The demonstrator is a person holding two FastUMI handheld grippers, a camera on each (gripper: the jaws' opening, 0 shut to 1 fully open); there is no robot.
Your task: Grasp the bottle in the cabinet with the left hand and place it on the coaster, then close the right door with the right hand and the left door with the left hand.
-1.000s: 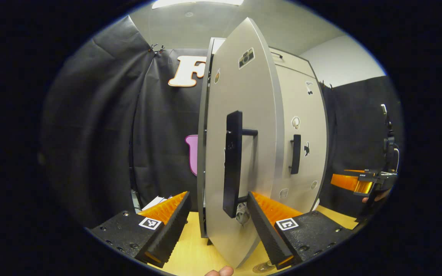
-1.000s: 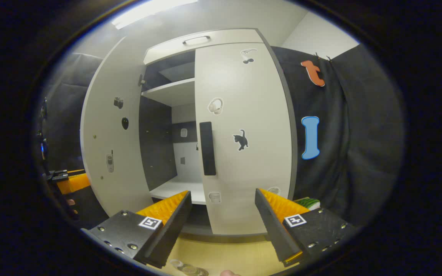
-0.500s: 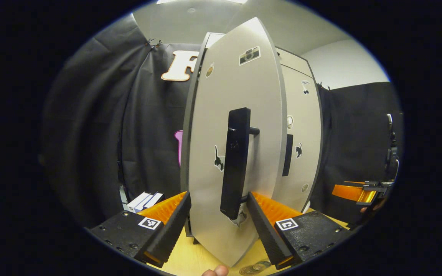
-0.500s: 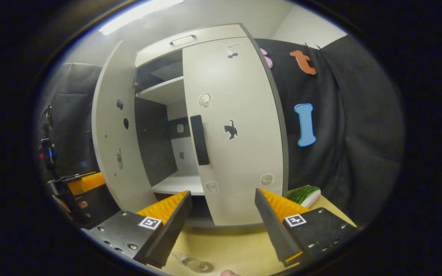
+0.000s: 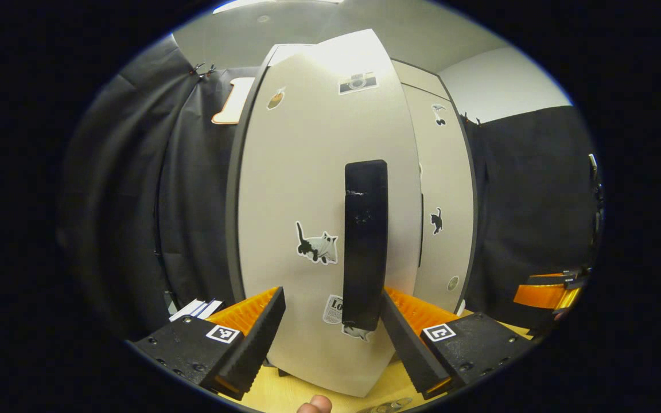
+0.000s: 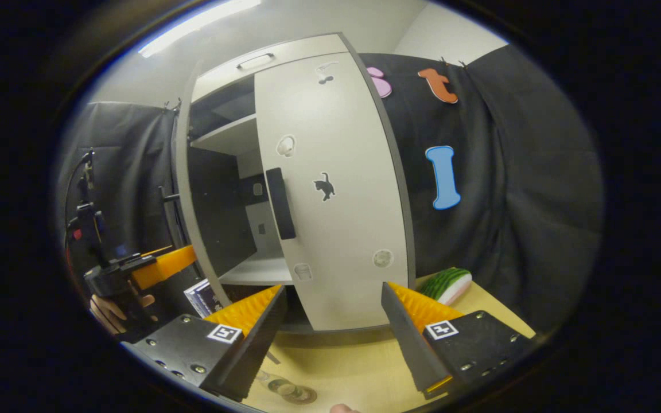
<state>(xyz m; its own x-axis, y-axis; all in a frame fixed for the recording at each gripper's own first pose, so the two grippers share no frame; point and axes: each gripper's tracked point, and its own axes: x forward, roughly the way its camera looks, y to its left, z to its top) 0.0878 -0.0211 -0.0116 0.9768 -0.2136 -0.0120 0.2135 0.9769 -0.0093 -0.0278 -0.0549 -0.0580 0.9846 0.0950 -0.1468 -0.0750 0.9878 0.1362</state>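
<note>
The pale grey left cabinet door stands part open, its black bar handle between your left gripper's wide-spread fingers. The right door is shut; your right gripper gapes before it.

Watermelon slice (perhaps a toy) on tabletop.

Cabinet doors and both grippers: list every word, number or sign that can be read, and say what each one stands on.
None reads clearly.
Sticker low on the left door: print, partly behind the handle, too blurred to read.
Square marks on the left gripper and the right gripper: patterns, no words.
Cat sticker and camera sticker: pictures only.
Box beside the cabinet: print too small to read.
</note>
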